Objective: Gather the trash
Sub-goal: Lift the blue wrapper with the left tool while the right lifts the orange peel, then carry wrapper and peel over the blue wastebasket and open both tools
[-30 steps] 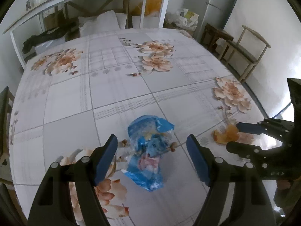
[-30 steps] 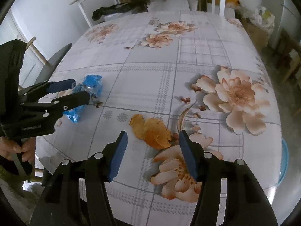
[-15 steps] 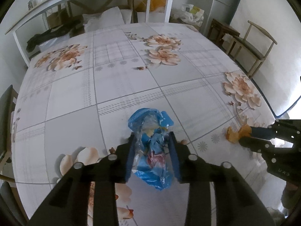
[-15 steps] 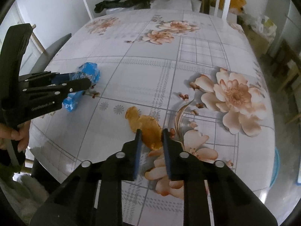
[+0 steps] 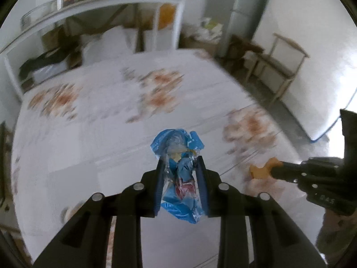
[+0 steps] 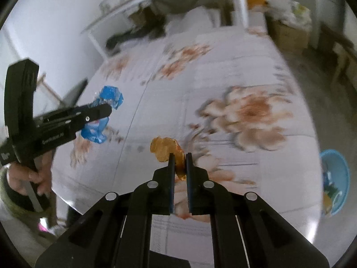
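The table (image 5: 93, 134), covered with a white cloth printed with orange flowers, lies ahead of and beneath both sets of jaws; its surface is blurred in both views. Beyond the far edge of the table, ahead of the jaws, stands a white shelf unit (image 5: 93, 6) with jars on top. A wooden chair (image 5: 283, 71) stands off to the right of the left jaws, clear of the table. A blue basin (image 6: 334, 178) sits low to the right of the right jaws, past the table edge.

The left gripper (image 5: 180, 163) holds a crumpled blue plastic bag (image 5: 178, 147). Its jaws are narrow and closing, both pads pressed on the bag's middle. The upper part of the bag sticks out past the fingertips and the lower end hangs out below the pads. The bag appears to be off the cloth, though the blur makes this uncertain. From the right wrist view, a person's hand (image 6: 29, 176) grips the handle of this gripper.

The right gripper (image 6: 178, 156) holds an orange peel (image 6: 165, 148). Its jaws are nearly together and closing, pinching the near end of the peel. The rest of the peel projects forward and left of the fingertips. In the left wrist view, the peel sits at the tip of the right gripper, right of the left jaws.
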The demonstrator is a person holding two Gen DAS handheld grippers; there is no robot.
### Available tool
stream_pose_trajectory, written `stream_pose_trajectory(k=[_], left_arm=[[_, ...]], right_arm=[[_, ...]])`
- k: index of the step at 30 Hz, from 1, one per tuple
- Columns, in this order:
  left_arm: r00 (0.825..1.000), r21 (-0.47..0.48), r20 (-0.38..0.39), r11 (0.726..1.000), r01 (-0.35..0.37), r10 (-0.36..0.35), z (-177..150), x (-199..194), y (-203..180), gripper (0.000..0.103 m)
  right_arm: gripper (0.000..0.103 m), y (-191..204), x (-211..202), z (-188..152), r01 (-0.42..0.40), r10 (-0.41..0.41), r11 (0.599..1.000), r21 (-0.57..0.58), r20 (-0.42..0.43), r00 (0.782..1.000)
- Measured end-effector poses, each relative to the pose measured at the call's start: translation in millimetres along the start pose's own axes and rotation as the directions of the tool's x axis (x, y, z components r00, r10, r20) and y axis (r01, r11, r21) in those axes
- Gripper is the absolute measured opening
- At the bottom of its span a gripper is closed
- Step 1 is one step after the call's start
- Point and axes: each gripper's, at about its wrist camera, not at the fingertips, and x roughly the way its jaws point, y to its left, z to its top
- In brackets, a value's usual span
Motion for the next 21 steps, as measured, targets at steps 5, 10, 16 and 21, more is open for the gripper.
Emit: stream_pose_trajectory(k=[5,10,16,21], left_arm=[[0.977,0.054,-0.007,0.976,0.213,-0.213,48.0,12.5,-64.6,0.026],[0.862,0.088,-0.16,0.863,0.497,-0.481,89.3,55.1,-174.7,0.027],[0.79,0.12,-0.391,0.825,0.553,-0.472,99.2,148.8,-295.6,0.027],[0.797,0.212,-0.463,0.825,0.524,-0.387,104.8,211.4,-383.2,0.032]], right_arm=[[0.008,-70.6,-63.7,-0.9,0.031,-0.066,0.976,0.217,0.155,0.986],[0.008,-167.5,-117.2,-26.2,0.119,-0.232,0.875,0.469,0.19,0.954],[0.009,-285.1,-123.9,-79.4,0.086,-0.239,0.655,0.75,0.098,0.966],[0.013,-347.9,-104.0,-107.8,0.096,-0.246,0.516,0.851,0.04,0.968]])
